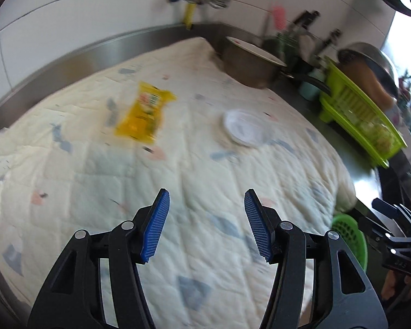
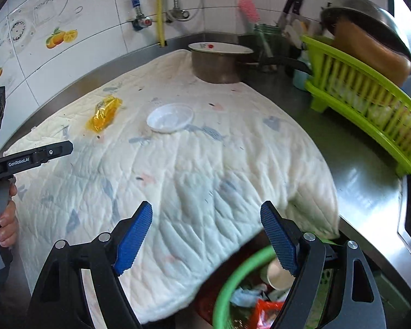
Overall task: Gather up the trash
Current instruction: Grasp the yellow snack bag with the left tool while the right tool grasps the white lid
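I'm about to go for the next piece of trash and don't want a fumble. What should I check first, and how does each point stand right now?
1. Left gripper open and holding nothing: ok.
2. Right gripper open and holding nothing: ok.
3. Yellow wrapper lying free on the quilt, nothing on top of it: ok.
4. White plastic lid apart from the wrapper and from the pot: ok.
5. Green bin has room for more: cannot tell, the right gripper hides part of it.
6. Left wrist view sharp enough to aim: not ok, it is blurred.
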A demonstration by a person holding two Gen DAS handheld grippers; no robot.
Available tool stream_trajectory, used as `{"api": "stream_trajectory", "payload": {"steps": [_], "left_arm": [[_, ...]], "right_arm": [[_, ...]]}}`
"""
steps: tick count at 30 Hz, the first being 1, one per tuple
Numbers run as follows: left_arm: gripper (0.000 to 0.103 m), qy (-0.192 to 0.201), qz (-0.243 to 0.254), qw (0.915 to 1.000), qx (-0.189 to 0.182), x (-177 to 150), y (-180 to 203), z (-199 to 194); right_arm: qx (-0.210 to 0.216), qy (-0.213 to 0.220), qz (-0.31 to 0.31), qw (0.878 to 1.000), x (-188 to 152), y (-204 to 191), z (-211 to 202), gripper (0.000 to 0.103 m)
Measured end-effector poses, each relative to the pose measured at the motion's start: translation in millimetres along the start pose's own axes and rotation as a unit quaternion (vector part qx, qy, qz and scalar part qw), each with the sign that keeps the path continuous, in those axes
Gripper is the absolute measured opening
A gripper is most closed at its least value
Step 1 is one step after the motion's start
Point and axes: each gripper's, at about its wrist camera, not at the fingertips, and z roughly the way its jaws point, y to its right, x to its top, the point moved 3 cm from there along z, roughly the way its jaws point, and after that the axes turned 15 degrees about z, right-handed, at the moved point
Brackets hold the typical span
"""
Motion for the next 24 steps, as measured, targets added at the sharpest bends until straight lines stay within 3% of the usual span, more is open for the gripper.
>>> {"api": "stream_trajectory", "payload": {"steps": [5,8,17,24], "left_arm": [[0.062,-0.003,-0.013,0.9989,0.046,26,-50,19],[0.067,-0.006,-0.015,0.9986,0.050,42,-69,33],[0.069,-0.035,0.004,0.9986,0.039,71,-89,83],[0.071,-0.062,0.007,0.9979,0.019,77,-92,114]], "right_arm": [[0.015,-0.009,0.009,1.000,29,-26,29,0.076],[0.018,-0.016,0.014,1.000,44,-36,46,0.072],[0.025,-0.042,0.051,0.997,85,-52,105,0.058],[0.016,-0.063,0.083,0.994,105,-48,150,0.041]]}}
